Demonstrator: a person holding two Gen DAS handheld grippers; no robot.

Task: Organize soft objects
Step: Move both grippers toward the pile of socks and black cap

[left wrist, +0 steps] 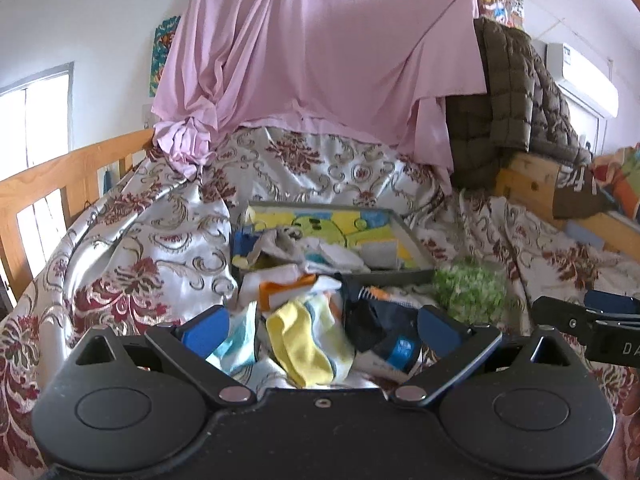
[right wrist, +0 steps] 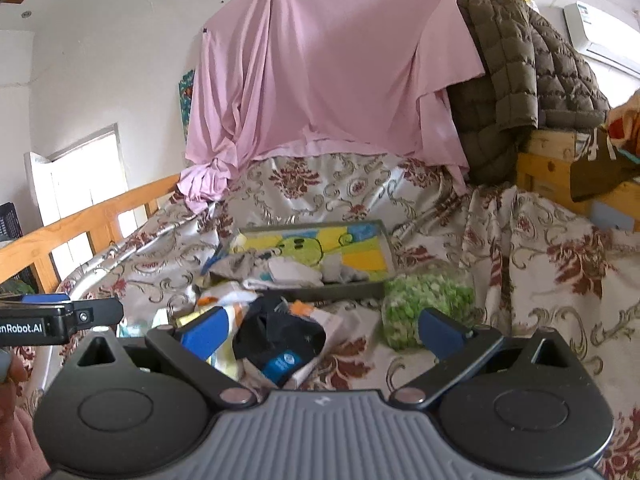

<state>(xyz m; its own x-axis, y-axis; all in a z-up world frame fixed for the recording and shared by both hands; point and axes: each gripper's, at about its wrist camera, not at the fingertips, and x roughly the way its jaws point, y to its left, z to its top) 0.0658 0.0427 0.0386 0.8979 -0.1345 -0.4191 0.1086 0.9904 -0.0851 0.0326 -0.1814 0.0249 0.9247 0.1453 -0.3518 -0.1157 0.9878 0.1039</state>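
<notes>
Yellow sock (left wrist: 300, 344) lies lengthwise toward left gripper (left wrist: 320, 326) (apparently toe nearest).

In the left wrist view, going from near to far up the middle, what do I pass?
Left gripper → yellow sock in the loose sock pile → tray with the cartoon lining → floral bedspread → hanging pink sheet.

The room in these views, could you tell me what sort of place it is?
Most likely a bedroom: a floral bedspread over a wooden-railed bed, a quilted jacket hung nearby, and socks piled by a tray.
</notes>
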